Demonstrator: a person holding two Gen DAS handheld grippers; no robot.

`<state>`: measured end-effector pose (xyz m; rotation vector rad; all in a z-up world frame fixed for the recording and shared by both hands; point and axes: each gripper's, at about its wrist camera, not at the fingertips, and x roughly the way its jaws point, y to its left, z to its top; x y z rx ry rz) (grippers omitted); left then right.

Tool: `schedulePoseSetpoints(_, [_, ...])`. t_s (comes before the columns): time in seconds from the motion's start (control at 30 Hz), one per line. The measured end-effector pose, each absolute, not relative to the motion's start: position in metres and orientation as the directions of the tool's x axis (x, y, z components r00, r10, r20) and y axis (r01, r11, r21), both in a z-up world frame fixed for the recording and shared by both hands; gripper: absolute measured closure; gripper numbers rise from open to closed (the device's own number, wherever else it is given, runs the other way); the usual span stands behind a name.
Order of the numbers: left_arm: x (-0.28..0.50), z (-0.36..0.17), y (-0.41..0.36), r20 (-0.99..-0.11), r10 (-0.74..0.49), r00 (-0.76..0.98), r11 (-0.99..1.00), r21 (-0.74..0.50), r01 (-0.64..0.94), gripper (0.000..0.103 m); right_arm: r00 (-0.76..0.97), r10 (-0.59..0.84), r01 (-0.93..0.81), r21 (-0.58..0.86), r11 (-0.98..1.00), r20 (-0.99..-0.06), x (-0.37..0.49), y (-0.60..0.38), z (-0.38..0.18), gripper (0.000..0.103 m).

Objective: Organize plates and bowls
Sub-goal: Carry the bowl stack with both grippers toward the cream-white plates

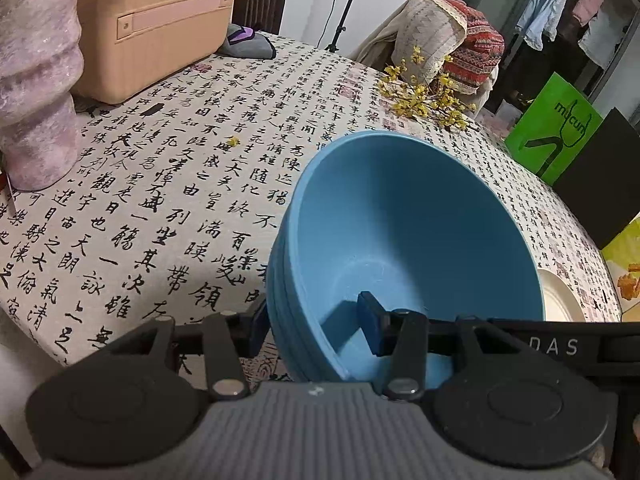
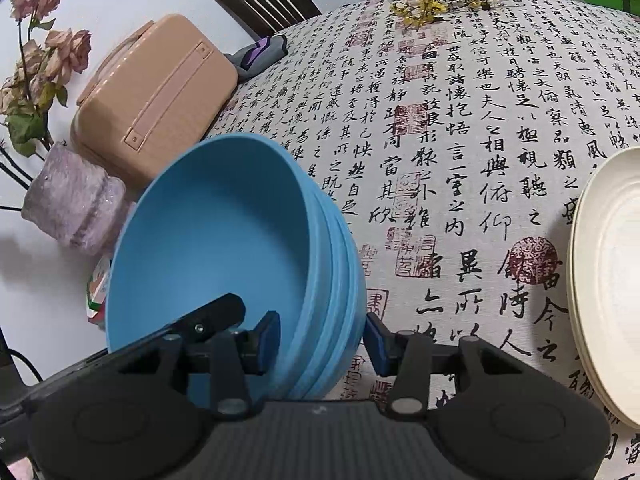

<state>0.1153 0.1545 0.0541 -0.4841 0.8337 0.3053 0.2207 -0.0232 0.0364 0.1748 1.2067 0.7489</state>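
Stack of blue bowls (image 1: 420,232) tilted above the calligraphy-cloth surface (image 1: 160,200), rim walls pinched between left fingers (image 1: 316,330) and right fingers (image 2: 322,338) on opposite sides, cream plates (image 2: 612,280) waiting rightward.

One stack of blue bowls (image 2: 224,236) — about four nested — one stack of cream plates (image 2: 612,280), one vase (image 2: 72,204), one suitcase (image 2: 156,92).

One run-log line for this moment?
left gripper: shut on blue bowl stack rim | right gripper: shut on opposite rim | stack tilted | cream plates on table, untouched
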Motion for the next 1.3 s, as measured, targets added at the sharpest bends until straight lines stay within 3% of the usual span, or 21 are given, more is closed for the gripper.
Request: schedulePoseSetpoints(1.3, [0.146, 0.061, 0.111, -0.747, -0.011, 0.665, 0.902, -0.294, -0.315, 0.057, 0.251, 0.581, -0.338, 0.492, 0.802, -0.774, 0.227, -0.080, 0.046, 0.058])
